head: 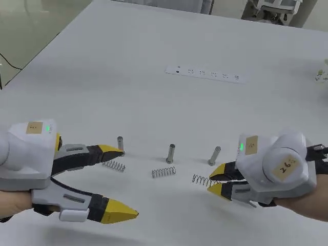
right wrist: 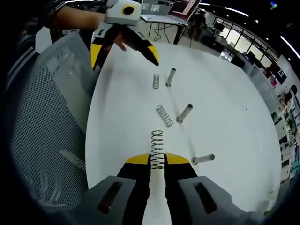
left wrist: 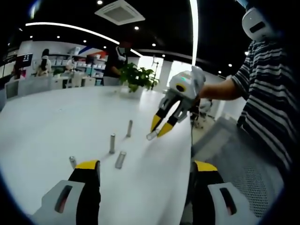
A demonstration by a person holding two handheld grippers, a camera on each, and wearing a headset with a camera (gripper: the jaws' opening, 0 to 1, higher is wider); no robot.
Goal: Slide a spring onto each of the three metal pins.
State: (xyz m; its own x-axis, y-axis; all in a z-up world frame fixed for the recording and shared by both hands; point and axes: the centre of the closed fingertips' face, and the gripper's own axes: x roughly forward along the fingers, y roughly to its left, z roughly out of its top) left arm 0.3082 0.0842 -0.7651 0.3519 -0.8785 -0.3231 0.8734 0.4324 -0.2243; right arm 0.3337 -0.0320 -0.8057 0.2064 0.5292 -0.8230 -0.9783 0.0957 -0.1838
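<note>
While the left gripper (head: 117,180) is held with its jaws spread wide at the lower left of the head view, the right gripper (head: 216,180) at the lower right is clamped on one end of the right spring (head: 201,179). That spring is a thin silver wire coil, and its free end is pointed left over the white table (head: 154,61). Two like coils are laid flat on the table, the middle spring (head: 163,172) and the left spring (head: 114,165), each just below a pin.

Three short grey metal pins are stood upright in a row across the centre: the left pin (head: 120,142), the middle pin (head: 170,152) and the right pin (head: 214,155). All three are seen bare. The upper yellow tip of the left gripper is placed just beside the left pin; contact cannot be told.

At the bottom centre of the right gripper view, the right spring is seen rising from between the closed yellow tips, its turns evenly spaced. At the centre of the left gripper view, the right gripper is seen with the spring's end at its tips, too blurred for detail.
</note>
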